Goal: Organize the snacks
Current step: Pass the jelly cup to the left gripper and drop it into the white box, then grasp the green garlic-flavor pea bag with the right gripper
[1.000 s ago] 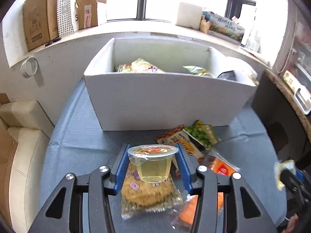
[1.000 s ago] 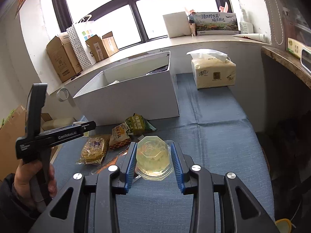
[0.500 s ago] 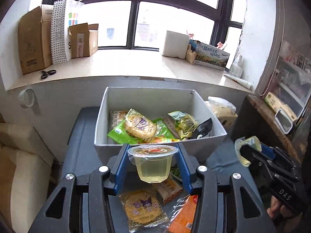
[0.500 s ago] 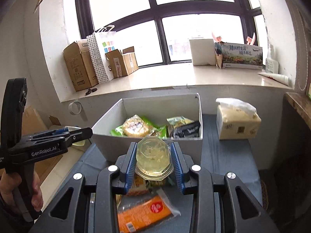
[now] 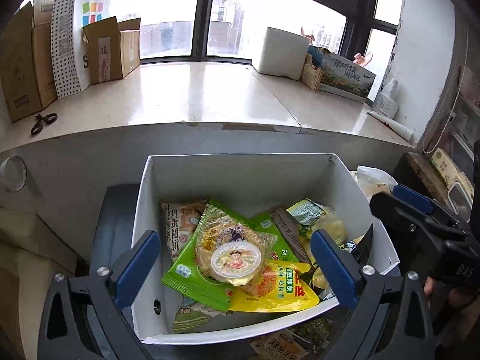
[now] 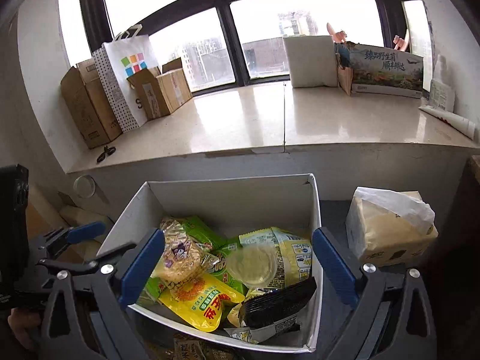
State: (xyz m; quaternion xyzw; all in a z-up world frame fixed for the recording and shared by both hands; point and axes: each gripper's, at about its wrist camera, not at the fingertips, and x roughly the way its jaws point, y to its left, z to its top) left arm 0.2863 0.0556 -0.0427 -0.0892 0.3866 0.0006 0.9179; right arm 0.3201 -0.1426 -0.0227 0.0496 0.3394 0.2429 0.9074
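Observation:
A white box holds several snack packets. My left gripper is open and empty above the box. A jelly cup with a printed lid lies on the packets under it. My right gripper is open and empty above the box's right part. A second clear jelly cup lies or falls among the packets there. A yellow packet lies near the front wall. The right gripper's body shows at the right of the left wrist view.
A tissue pack stands on the blue table right of the box. More packets lie on the table before the box. Cardboard boxes, a paper bag and scissors sit on the windowsill behind.
Both grippers moved forward over the box and opened. Each jelly cup left its jaws and dropped onto the packets inside.

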